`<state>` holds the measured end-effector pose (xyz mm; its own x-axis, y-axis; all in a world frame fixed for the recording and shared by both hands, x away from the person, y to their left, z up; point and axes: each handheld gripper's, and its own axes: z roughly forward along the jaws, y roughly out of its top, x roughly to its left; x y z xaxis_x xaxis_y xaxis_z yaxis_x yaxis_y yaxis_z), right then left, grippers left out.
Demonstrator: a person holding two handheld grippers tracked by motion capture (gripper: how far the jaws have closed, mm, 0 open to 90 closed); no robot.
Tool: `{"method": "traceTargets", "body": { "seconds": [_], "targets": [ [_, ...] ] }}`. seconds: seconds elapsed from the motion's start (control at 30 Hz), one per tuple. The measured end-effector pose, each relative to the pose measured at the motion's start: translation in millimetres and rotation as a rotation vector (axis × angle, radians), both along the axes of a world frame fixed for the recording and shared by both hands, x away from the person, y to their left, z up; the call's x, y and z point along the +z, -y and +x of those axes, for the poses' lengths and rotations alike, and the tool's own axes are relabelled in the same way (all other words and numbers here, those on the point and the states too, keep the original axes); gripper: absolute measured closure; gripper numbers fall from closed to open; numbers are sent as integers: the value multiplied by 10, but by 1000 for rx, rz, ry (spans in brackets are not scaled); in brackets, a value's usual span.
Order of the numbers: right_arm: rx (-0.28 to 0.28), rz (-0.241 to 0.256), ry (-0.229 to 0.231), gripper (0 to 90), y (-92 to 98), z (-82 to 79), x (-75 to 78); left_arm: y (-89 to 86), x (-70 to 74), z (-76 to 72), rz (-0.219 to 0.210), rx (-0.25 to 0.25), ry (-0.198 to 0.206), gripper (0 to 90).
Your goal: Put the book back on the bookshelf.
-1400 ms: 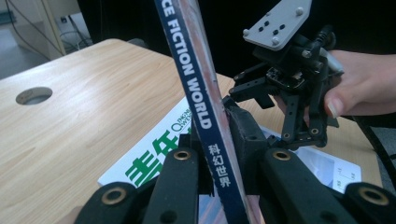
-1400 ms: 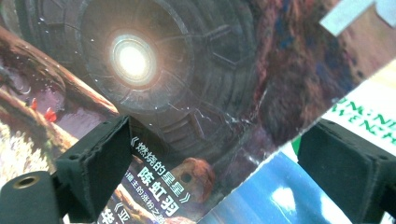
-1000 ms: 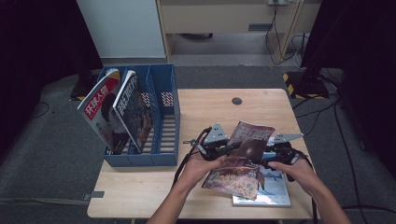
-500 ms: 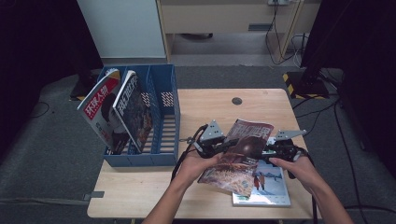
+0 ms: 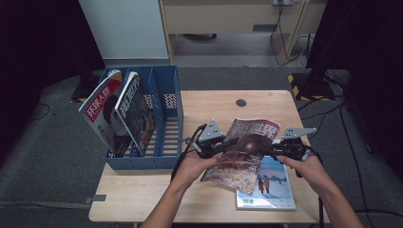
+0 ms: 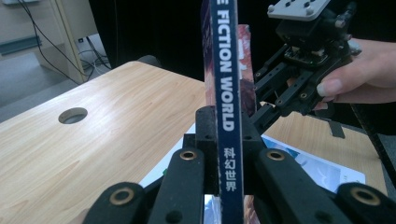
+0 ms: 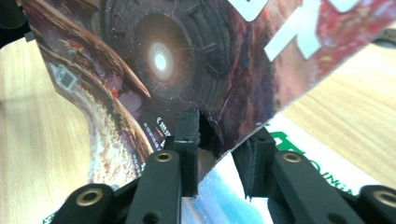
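A science-fiction magazine (image 5: pixel 247 147) with a dark red cover is held tilted above the table's right half. My left gripper (image 5: pixel 223 145) is shut on its blue spine (image 6: pixel 226 93), jaws pressed to both sides. My right gripper (image 5: pixel 272 149) is at the magazine's opposite edge. In the right gripper view that edge (image 7: pixel 163 60) dips between the jaws of the right gripper (image 7: pixel 219 130), which stand slightly apart with a gap showing. The left gripper view shows the right gripper (image 6: pixel 266 109) in a hand beyond the magazine.
A second magazine (image 5: pixel 268 183) with a snowy blue cover lies flat under the held one, near the table's front right. A blue file rack (image 5: pixel 164 118) stands on the left, two magazines (image 5: pixel 102 111) leaning in it. A cable hole (image 5: pixel 241 102) is at the far middle.
Both grippers have lifted the magazine off the flat one and carried it a little away from the front edge, tilting it more upright.
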<state>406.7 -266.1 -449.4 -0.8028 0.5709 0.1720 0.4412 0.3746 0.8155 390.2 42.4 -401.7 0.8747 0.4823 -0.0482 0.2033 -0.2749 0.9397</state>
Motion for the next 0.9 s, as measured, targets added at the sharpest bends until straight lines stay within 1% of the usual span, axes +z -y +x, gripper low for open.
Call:
{"method": "traceTargets", "body": {
  "seconds": [0.27,0.5,0.63,0.8,0.9],
  "targets": [
    [7,-20,41,785,1,10,198,-63,28,33,-4,16,7,838],
    [15,-39,75,811,-16,-18,353,-112,26,26,-22,27,14,834],
    [24,-50,90,818,-27,-42,403,-128,25,15,-23,27,19,833],
    [29,-57,97,824,-39,-52,432,-149,-17,21,-54,24,23,831],
    [33,-58,98,826,-46,-49,439,-158,-36,25,-63,19,24,826]
  ]
}}
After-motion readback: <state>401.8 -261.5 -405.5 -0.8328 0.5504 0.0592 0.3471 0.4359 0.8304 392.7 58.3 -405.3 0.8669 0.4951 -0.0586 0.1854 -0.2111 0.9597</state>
